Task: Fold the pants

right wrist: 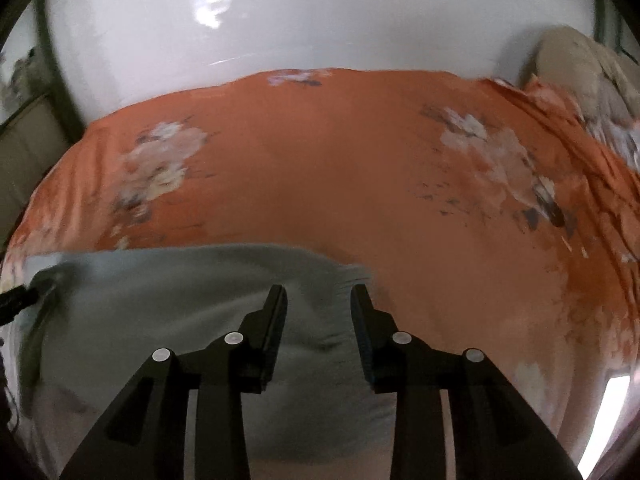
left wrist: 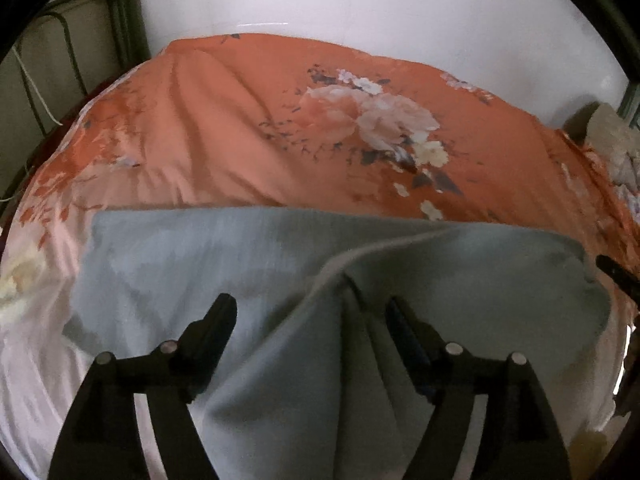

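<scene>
Left wrist view: pants (left wrist: 248, 280) lie at bed's (left wrist: 240, 140) near edge, my left gripper (left wrist: 308, 312) wide open, empty; right gripper (right wrist: 319, 300) half open, empty over waistband; raised ridge may bunch, skewing fold

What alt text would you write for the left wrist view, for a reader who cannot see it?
The left gripper hangs open over grey-blue pants spread on an orange floral bedcover, with a raised fold of the fabric running between its black fingers. A white wall stands behind the bed, and a dark tip, probably the other gripper, shows at the right edge.
</scene>
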Action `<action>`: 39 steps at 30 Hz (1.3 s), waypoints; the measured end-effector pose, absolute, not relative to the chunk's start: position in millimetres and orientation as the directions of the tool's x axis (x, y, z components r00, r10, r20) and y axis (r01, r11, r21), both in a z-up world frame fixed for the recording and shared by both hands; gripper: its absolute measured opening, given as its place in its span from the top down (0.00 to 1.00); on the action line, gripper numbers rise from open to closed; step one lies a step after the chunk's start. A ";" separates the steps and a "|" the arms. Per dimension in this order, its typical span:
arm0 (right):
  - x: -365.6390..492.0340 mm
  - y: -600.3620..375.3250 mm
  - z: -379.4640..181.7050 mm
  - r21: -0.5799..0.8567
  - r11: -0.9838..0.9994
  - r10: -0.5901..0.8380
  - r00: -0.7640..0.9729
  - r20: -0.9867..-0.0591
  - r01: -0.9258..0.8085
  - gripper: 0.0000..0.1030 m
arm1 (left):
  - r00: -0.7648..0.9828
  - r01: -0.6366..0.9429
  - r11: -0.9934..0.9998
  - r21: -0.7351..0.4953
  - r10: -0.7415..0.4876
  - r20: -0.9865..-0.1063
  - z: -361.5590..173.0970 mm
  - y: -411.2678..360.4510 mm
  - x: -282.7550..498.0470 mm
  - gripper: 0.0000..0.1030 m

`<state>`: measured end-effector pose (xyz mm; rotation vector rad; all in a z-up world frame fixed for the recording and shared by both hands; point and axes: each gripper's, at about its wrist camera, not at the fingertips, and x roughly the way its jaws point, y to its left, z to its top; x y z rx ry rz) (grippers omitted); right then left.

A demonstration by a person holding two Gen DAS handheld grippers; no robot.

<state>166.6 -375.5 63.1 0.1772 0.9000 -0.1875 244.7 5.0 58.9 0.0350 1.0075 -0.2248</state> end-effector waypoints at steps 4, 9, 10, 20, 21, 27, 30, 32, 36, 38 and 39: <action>157.2 -327.5 74.7 0.078 0.990 -0.012 0.614 -0.789 0.119 0.67 | 0.542 0.161 0.986 -0.050 -0.131 -0.830 70.9 25.7 219.6 0.22; 153.2 -257.7 72.3 0.100 0.995 0.086 0.593 -0.801 -0.010 0.67 | 0.555 0.125 0.992 -0.009 -0.078 -0.828 75.3 62.9 202.1 0.22; 154.6 -238.8 71.5 0.100 0.994 0.103 0.585 -0.804 -0.037 0.67 | 0.557 0.121 0.993 -0.010 -0.076 -0.827 75.8 71.2 199.5 0.22; 156.0 -90.1 68.2 0.201 0.952 0.295 0.506 -0.810 -0.232 0.67 | 0.584 0.054 0.995 -0.081 -0.097 -0.806 64.5 158.0 181.6 0.22; 154.9 -76.5 66.8 0.203 0.945 0.308 0.494 -0.813 -0.256 0.67 | 0.590 0.050 0.995 -0.084 -0.098 -0.802 63.7 165.1 180.3 0.22; 141.4 -7.5 58.3 0.170 0.910 0.340 0.443 -0.829 -0.379 0.67 | 0.593 0.001 0.992 -0.128 -0.104 -0.799 59.2 207.9 172.7 0.22; 131.2 21.6 51.7 0.145 0.890 0.341 0.418 -0.842 -0.433 0.67 | 0.590 0.006 0.982 -0.190 -0.157 -0.792 60.7 220.8 170.3 0.22; 127.1 34.2 45.1 0.124 0.874 0.334 0.398 -0.854 -0.470 0.67 | 0.586 0.004 0.978 -0.208 -0.171 -0.792 60.7 226.0 170.7 0.22; 114.8 58.5 34.3 0.059 0.827 0.313 0.372 -0.874 -0.558 0.67 | 0.587 -0.012 0.969 -0.245 -0.192 -0.786 60.6 235.1 171.4 0.22; 112.0 67.9 28.5 -0.016 0.815 0.261 0.393 -0.882 -0.579 0.67 | 0.583 -0.027 0.964 -0.264 -0.200 -0.787 59.1 239.4 171.9 0.22; 111.6 70.2 25.6 -0.034 0.811 0.249 0.396 -0.884 -0.585 0.67 | 0.581 -0.034 0.961 -0.275 -0.205 -0.787 58.6 240.9 172.1 0.22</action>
